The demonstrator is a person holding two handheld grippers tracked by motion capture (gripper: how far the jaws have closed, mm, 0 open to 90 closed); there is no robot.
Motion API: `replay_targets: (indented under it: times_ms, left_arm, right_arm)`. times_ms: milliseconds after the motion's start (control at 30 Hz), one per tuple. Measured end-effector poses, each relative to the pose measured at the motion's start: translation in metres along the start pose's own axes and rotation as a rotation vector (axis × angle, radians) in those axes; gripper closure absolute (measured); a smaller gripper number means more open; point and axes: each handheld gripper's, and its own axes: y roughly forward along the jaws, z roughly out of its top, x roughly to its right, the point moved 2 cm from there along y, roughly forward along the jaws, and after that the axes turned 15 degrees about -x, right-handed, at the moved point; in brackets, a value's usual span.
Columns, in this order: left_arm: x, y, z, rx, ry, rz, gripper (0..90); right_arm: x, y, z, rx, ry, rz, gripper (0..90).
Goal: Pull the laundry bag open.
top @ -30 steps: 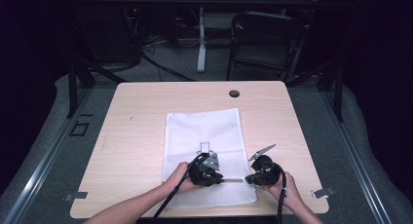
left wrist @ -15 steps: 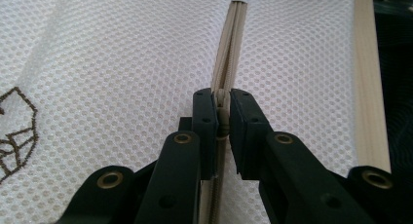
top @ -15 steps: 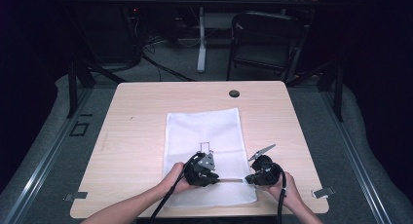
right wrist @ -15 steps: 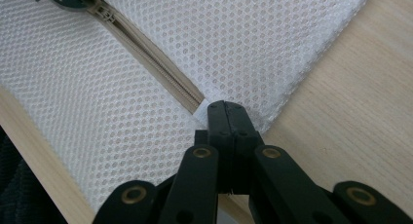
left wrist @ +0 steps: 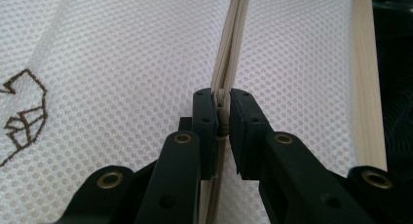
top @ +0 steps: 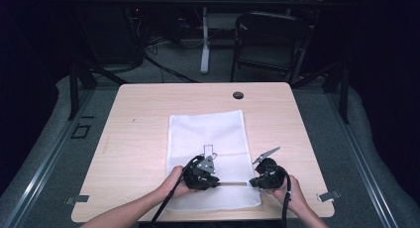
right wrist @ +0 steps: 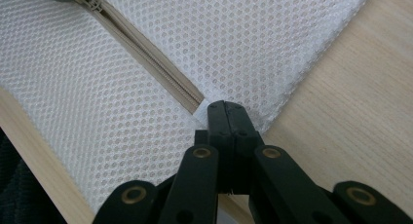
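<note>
In the high view, a white mesh bag [top: 210,153] lies on the table [top: 138,124], its near end between the left gripper [top: 216,181] and right gripper [top: 250,182]. In the left gripper view, the left gripper [left wrist: 222,112] is clamped on the zipper pull [left wrist: 222,118], the zipper [left wrist: 233,46] running straight ahead. In the right gripper view, the right gripper [right wrist: 224,107] pinches the mesh at the zipper's [right wrist: 146,53] near end.

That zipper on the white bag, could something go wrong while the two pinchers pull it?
The left gripper pinches only the small zipper pull, so it might slip out.

The right gripper clamps just a thin bit of the mesh bag at the zipper's end; a hard tug could perhaps stretch the mesh or drag the bag across the table.
</note>
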Motion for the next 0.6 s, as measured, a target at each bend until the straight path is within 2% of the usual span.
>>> replay_targets:
  times_ms: [600]
  left_arm:
    - [-0.002, -0.008, -0.017, -0.009, -0.02, 0.008, 82.0]
  right_arm:
    - [0.0, 0.0, 0.0, -0.002, 0.005, -0.001, 90.0]
